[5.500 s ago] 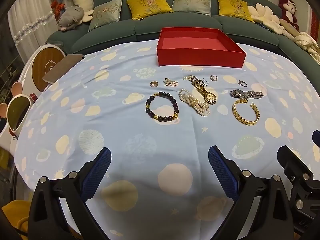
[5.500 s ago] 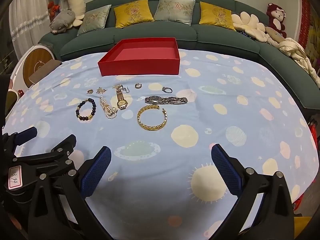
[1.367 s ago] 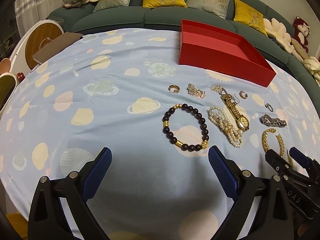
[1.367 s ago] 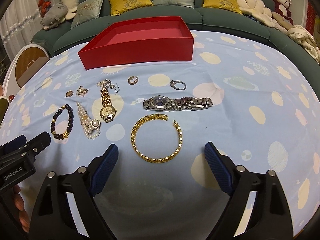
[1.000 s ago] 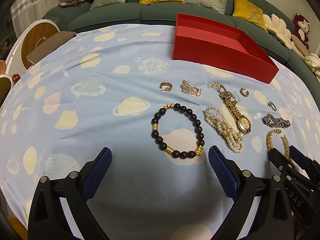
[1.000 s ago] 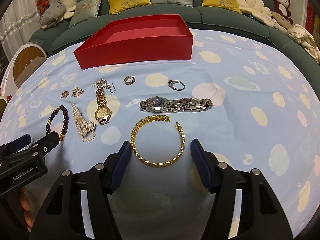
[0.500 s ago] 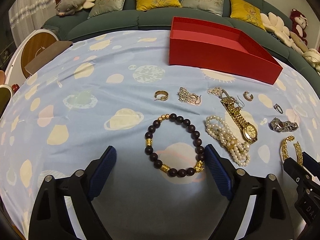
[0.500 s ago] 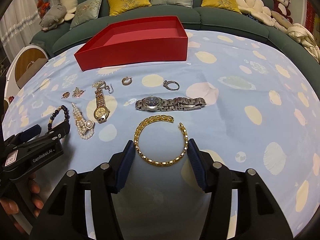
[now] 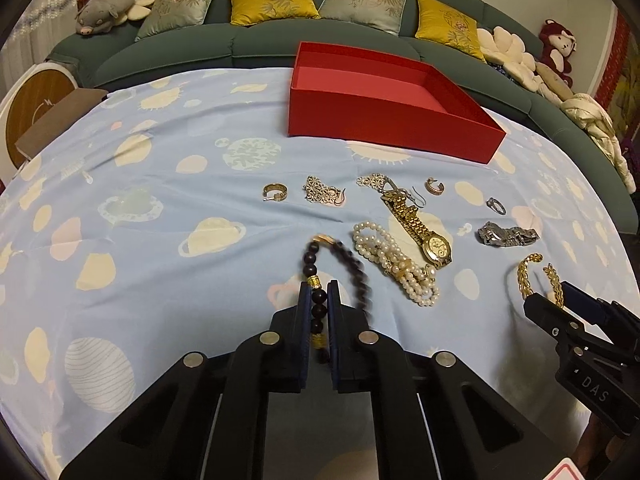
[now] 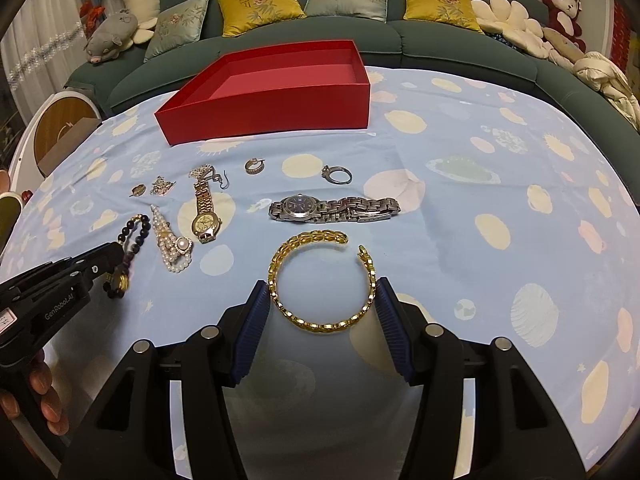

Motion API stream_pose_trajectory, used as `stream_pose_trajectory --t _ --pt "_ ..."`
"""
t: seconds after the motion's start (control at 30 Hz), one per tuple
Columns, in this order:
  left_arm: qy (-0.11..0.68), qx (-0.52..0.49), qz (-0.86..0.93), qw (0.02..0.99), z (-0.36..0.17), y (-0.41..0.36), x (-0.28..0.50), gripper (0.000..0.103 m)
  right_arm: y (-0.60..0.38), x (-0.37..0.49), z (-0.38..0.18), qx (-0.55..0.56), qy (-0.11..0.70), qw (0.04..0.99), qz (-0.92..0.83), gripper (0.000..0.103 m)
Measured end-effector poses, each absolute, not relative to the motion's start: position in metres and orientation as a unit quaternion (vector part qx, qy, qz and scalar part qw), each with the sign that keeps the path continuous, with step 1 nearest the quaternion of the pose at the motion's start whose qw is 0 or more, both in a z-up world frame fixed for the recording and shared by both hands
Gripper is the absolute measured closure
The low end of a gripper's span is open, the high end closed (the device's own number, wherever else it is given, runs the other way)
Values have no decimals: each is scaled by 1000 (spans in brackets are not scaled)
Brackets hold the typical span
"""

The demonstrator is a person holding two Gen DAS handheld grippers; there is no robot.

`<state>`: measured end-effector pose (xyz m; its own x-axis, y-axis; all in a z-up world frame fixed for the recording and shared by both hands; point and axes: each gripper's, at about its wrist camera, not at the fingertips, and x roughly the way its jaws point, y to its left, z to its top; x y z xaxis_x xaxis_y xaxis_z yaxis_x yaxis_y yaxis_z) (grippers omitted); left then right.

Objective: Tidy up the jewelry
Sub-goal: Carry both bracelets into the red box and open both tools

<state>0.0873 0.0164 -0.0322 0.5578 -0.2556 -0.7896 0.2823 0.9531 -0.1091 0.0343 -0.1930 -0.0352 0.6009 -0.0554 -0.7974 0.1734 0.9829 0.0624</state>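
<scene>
My left gripper (image 9: pixel 319 300) is shut on the dark bead bracelet (image 9: pixel 312 264). Its near beads are pinched between the blue pads, and the rest of the loop trails forward on the cloth, partly blurred. From the right wrist view the same bracelet (image 10: pixel 134 228) shows under the left gripper (image 10: pixel 104 256). The gold bangle (image 10: pixel 320 326) lies flat on the cloth with my right gripper (image 10: pixel 322 292) shut on it, one pad against each side. The red box (image 9: pixel 384 128) stands open and empty at the back.
A pearl bracelet (image 9: pixel 394 266), gold watch (image 9: pixel 424 232), silver watch (image 10: pixel 332 207), rings and earrings lie between the grippers and the box. A green sofa (image 10: pixel 440 46) with cushions curves behind the table. A hand (image 10: pixel 40 384) shows at the lower left.
The left jaws have closed from wide open onto the bead bracelet, pulling its round loop narrow. The right jaws have drawn in slightly against the gold bangle.
</scene>
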Motion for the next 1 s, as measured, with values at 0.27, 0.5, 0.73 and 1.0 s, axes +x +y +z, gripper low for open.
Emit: stream_pose_trajectory --t 0.27,0.5,0.73,1.0 --pt "434 3 -166 885 -22 28 76 98 -189 30 -29 64 435 896 -57 50" --pt "414 -17 -177 893 -2 37 70 98 -184 27 -17 64 421 904 -47 50" --pt "391 -25 -190 900 25 40 62 98 -176 25 4 64 396 916 -30 50" --pt "368 -33 -208 906 64 33 72 98 -179 33 39 79 367 927 -10 50"
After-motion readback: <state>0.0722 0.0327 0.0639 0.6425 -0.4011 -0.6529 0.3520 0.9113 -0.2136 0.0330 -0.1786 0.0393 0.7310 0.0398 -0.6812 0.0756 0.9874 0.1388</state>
